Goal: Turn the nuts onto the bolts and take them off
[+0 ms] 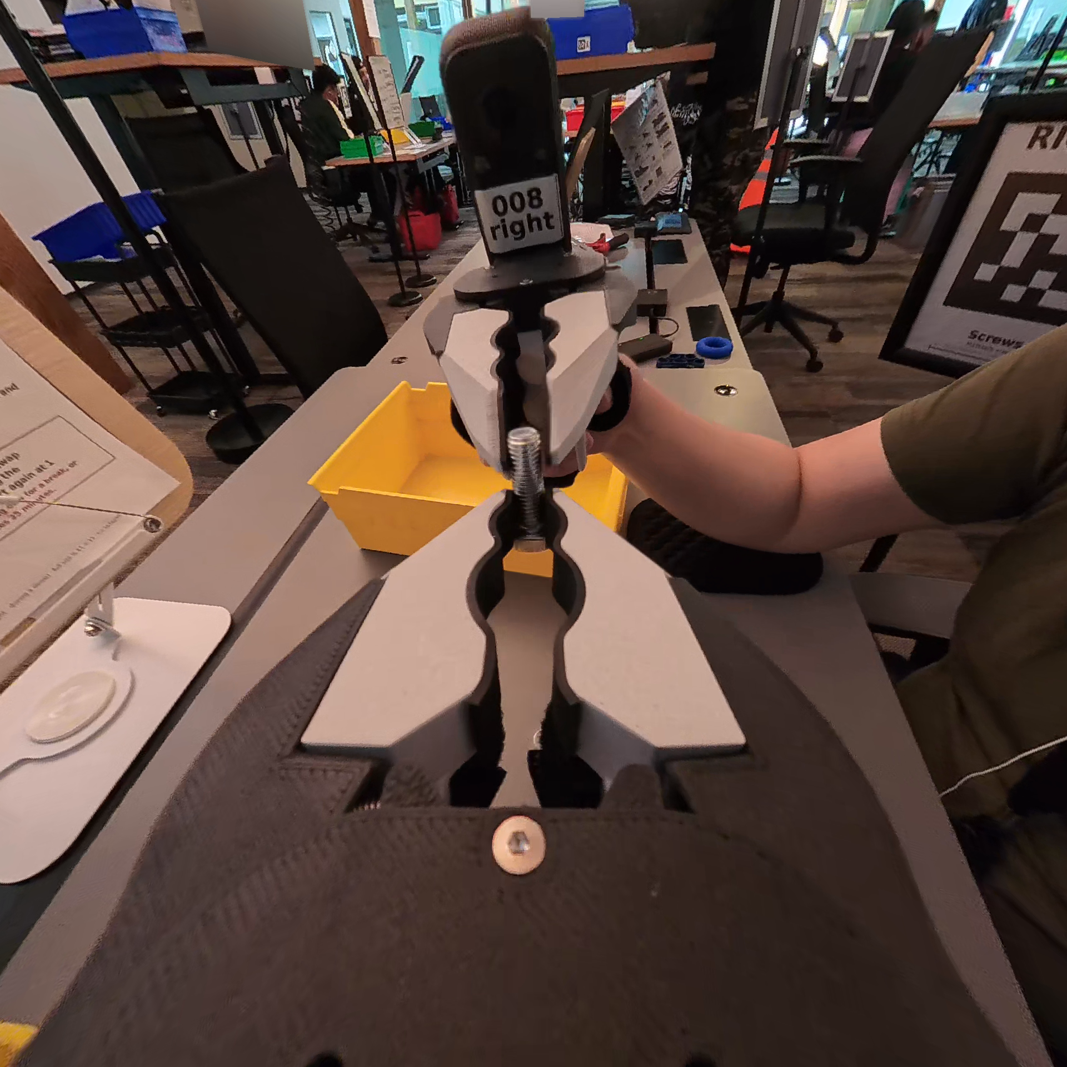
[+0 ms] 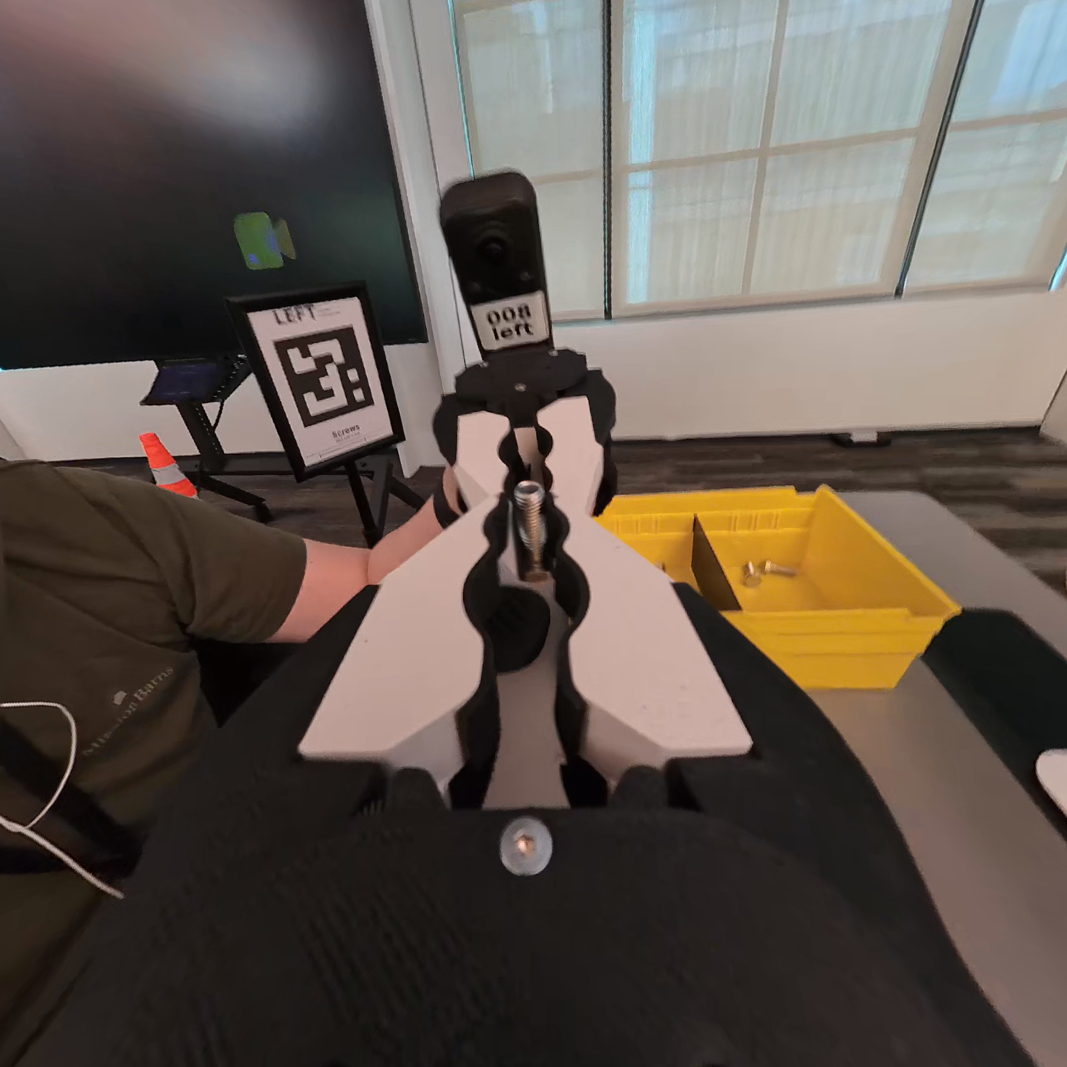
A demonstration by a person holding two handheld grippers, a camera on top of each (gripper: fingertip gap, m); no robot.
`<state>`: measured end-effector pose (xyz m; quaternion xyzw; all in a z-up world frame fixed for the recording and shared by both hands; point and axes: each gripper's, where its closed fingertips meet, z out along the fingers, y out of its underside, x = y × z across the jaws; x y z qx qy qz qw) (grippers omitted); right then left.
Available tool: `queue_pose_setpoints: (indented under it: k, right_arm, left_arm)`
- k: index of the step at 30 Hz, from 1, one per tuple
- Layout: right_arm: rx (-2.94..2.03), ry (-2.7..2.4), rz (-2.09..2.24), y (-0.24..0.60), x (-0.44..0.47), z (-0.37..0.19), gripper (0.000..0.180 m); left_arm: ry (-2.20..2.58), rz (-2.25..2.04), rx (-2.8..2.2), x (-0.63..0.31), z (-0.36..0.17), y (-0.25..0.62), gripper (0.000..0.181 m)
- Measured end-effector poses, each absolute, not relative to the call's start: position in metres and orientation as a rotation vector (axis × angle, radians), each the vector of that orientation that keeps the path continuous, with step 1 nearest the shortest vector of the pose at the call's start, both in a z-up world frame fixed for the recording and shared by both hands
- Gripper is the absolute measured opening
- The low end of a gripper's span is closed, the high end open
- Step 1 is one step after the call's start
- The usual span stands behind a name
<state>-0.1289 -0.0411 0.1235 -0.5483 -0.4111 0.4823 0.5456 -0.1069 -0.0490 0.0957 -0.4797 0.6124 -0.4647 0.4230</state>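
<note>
A silver bolt [image 1: 525, 491] stands roughly upright, hex head down and threaded tip up, where my two grippers meet tip to tip above the grey table [image 1: 277, 554]. My left gripper [image 1: 526, 508] has its fingers closed around the bolt's lower thread just above the head. My right gripper [image 2: 526, 519] faces it and closes around the same bolt [image 2: 531, 537] from the other side. The right gripper [image 1: 519, 456] also shows in the left wrist view, and the left gripper [image 2: 514, 485] in the right wrist view. I see no nut on the bolt.
A yellow bin [image 1: 369, 479] sits on the table under the grippers. In the right wrist view a divided yellow bin [image 2: 866, 600] holds loose bolts [image 2: 768, 571]. A black pad [image 1: 722, 554], a person's arm [image 1: 722, 473] and a white sign stand [image 1: 115, 693] are close by. Left and right tips are no more than a few centimetres apart.
</note>
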Motion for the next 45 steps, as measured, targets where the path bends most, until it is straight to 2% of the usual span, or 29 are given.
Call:
queue_pose_setpoints:
  k: [2,4,7,10,12,18,28,38,41,45]
  right_arm:
    - [-1.247,-0.982,1.153,-0.047,-0.126,0.131,0.026]
    - [-1.234,-1.05,1.081,-0.051,-0.123,0.125,0.03]
    - [-1.321,-1.321,0.837,-0.05,-0.124,0.069,0.051]
    - [-1.616,-1.652,0.428,-0.03,-0.11,-0.026,0.048]
    - [-1.77,-1.836,0.355,-0.037,-0.108,-0.074,0.043]
    - [-2.033,-1.989,0.167,-0.034,-0.103,-0.134,0.03]
    - [-2.143,-2.048,0.077,-0.035,-0.108,-0.161,0.023]
    - [-2.164,-2.087,0.104,-0.039,-0.109,-0.166,0.016]
    - [-2.053,-2.169,0.159,-0.051,-0.117,-0.155,0.016]
    - [-1.826,-2.164,0.278,-0.072,-0.131,-0.109,0.016]
  left_arm:
    - [1.517,-1.119,-1.191,-0.11,0.099,-0.044,0.007]
    - [1.474,-1.095,-1.162,-0.119,0.11,-0.039,0.007]
    - [1.399,-1.079,-1.126,-0.141,0.132,-0.033,0.007]
    - [1.319,-1.018,-1.08,-0.167,0.153,-0.026,0.007]
    - [1.283,-1.009,-1.061,-0.182,0.165,-0.027,0.008]
    - [1.222,-0.979,-1.029,-0.21,0.182,-0.027,0.007]
    - [1.254,-0.974,-1.042,-0.2,0.175,-0.028,0.008]
    - [1.278,-0.955,-1.077,-0.188,0.164,-0.021,0.007]
    - [1.252,-0.907,-1.108,-0.182,0.158,-0.008,0.007]
    - [1.223,-0.814,-1.138,-0.16,0.14,0.015,0.007]
